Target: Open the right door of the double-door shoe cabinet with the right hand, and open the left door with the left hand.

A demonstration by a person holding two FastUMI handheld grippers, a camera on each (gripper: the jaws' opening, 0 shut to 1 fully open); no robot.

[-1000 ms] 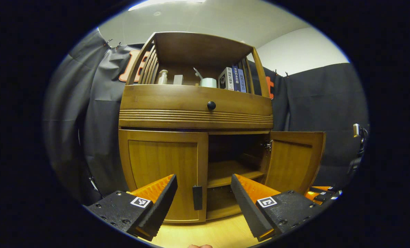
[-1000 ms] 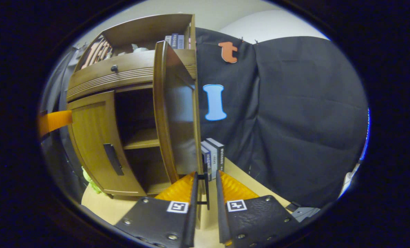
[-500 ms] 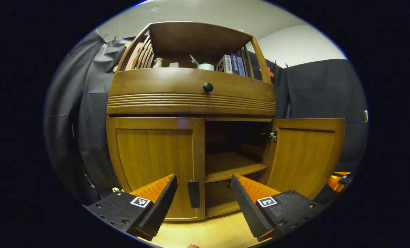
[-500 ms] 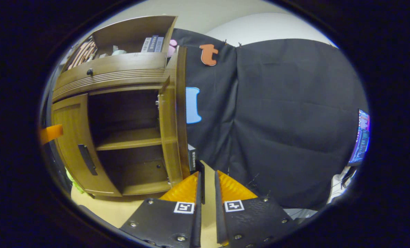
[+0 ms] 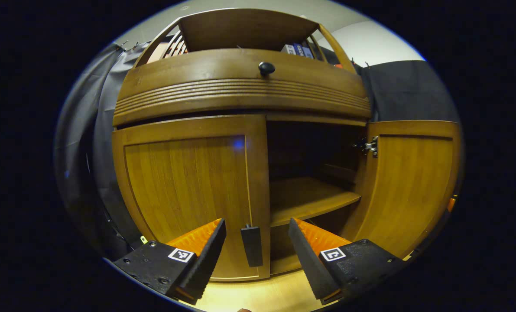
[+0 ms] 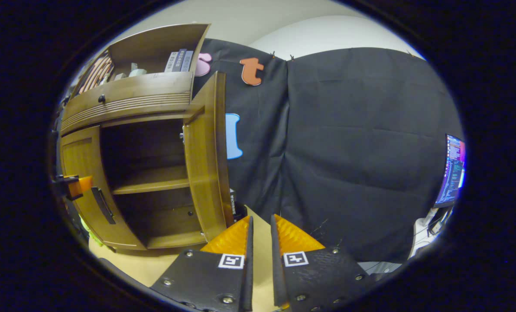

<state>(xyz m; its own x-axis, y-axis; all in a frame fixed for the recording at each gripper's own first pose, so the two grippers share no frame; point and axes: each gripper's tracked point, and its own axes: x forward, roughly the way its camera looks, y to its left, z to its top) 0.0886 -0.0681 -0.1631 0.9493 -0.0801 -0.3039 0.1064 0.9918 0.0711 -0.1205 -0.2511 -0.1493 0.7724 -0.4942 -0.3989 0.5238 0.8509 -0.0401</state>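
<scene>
Left gripper (image 5: pixel 256 242) spread wide in the left gripper view, fingers (image 5: pixel 203 245) well apart and grasping nothing, the dark handle (image 5: pixel 252 245) of the left door (image 5: pixel 188 190) sitting in the gap between them, apart from both fingers as far as can be told. Left door closed, flush under the ribbed drawer front (image 5: pixel 240 89) with its round dark knob (image 5: pixel 266 67). Right door (image 5: pixel 409 182) swung fully out to the right on its metal hinge (image 5: pixel 370 145), baring the dark inside of the shoe cabinet (image 5: pixel 240 26) and a wooden shelf (image 5: pixel 305 199) across it. Books (image 5: pixel 296 49) just visible on the open top shelf. Pale wooden tabletop (image 5: pixel 258 294) below the cabinet. In the right gripper view, right gripper (image 6: pixel 260 242) nearly closed, fingers (image 6: pixel 236 240) parted by a narrow slit with nothing between them, touching nothing, hovering over the tabletop (image 6: pixel 154 266) to the right of the open right door (image 6: pixel 206 156). Right door seen edge-on here, standing out from the cabinet (image 6: pixel 128 99), near the gripper but clear of it. Left door (image 6: pixel 78 173) shut at the far left of this view, its handle (image 6: pixel 103 205) dark against the wood, with the left gripper (image 6: pixel 73 185) poking in at the edge close before it. Lit monitor (image 6: pixel 452 171) at the far right beyond the black cloth.
</scene>
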